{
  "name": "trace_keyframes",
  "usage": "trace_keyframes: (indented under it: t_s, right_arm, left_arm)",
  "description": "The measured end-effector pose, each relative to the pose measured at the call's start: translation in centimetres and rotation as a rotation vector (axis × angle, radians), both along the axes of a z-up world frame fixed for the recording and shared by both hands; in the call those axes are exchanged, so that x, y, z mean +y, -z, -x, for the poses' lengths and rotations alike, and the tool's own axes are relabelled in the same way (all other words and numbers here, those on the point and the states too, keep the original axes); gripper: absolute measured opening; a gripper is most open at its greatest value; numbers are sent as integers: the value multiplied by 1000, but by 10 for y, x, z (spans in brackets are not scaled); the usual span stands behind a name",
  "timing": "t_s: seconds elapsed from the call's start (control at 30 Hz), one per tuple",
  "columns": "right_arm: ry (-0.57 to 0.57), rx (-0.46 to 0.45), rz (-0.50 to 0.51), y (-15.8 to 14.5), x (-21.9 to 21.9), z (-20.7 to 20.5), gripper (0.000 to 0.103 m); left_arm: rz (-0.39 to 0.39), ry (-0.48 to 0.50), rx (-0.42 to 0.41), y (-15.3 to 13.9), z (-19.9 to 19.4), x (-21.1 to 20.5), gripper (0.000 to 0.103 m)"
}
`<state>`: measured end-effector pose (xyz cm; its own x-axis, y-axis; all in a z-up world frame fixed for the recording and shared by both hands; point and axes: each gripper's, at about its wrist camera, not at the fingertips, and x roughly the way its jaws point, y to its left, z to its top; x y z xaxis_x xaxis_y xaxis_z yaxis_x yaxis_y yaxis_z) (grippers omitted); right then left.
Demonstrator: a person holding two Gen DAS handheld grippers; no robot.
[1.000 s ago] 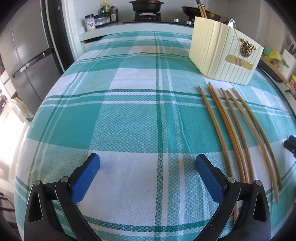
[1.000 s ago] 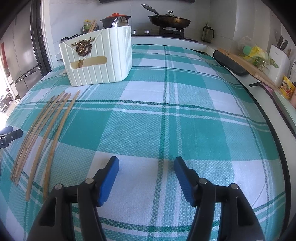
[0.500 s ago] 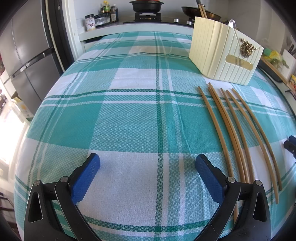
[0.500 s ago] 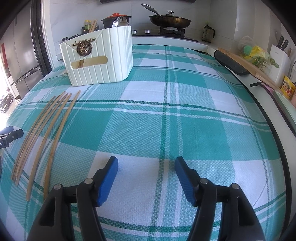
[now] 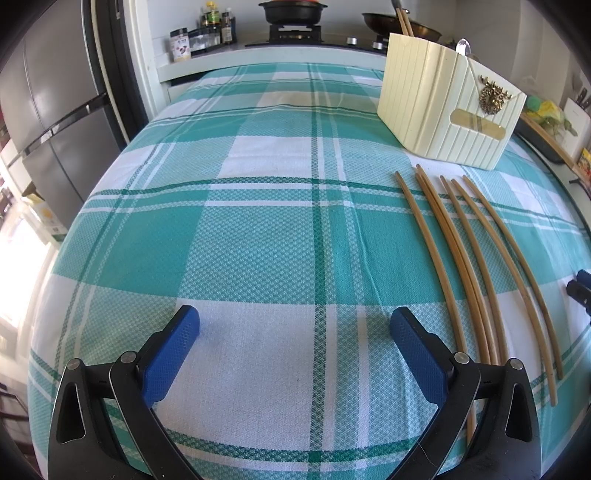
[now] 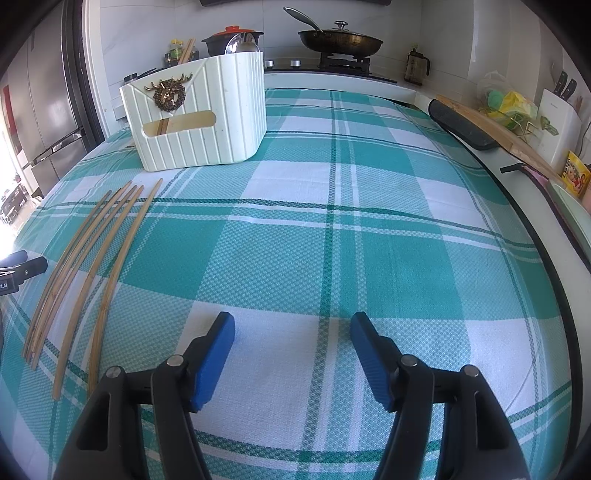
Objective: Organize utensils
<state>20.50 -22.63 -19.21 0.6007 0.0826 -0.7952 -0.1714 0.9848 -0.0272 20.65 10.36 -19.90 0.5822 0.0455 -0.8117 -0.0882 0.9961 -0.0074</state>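
Several bamboo chopsticks [image 5: 469, 258] lie side by side on the green checked tablecloth [image 5: 258, 240], in front of a cream utensil holder [image 5: 447, 107] with a gold deer emblem. The holder has chopsticks and a spoon standing in it. In the right wrist view the chopsticks [image 6: 85, 266] lie at the left and the holder [image 6: 199, 118] stands beyond them. My left gripper [image 5: 295, 328] is open and empty, just left of the chopsticks' near ends. My right gripper [image 6: 291, 332] is open and empty, well right of the chopsticks.
A stove with a pot [image 5: 293, 9] and a pan [image 6: 340, 37] is behind the table. A fridge [image 5: 48, 110] stands at the left. A cutting board [image 6: 495, 129], a knife block and packets line the counter at the right. The right table edge [image 6: 546, 258] is near.
The right gripper's view has shifted very slightly; the left gripper and the chopsticks have not moved.
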Motion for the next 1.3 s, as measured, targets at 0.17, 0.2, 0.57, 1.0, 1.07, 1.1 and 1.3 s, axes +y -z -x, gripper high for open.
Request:
trace_keyframes:
  t_s: [0.17, 0.2, 0.57, 1.0, 1.07, 1.1, 1.3]
  right_arm:
    - [0, 0, 0, 0, 1, 0, 67]
    - [0, 0, 0, 0, 1, 0, 67]
    - [-2, 0, -2, 0, 1, 1, 68]
    - [-4, 1, -3, 0, 3, 0, 69]
    - [-4, 1, -4, 0, 3, 0, 69]
    - [-4, 1, -3, 0, 3, 0, 69]
    - [-4, 1, -4, 0, 2, 1, 69]
  left_arm:
    - [0, 0, 0, 0, 0, 0, 103]
    - [0, 0, 0, 0, 0, 0, 103]
    - [1, -2, 0, 0, 0, 0, 103]
    - [33, -11, -21, -4, 3, 4, 102]
    - [98, -12, -48, -11, 6, 4, 102]
    - [136, -6, -55, -14, 7, 2, 102]
    - [142, 59, -18, -13, -11, -31, 102]
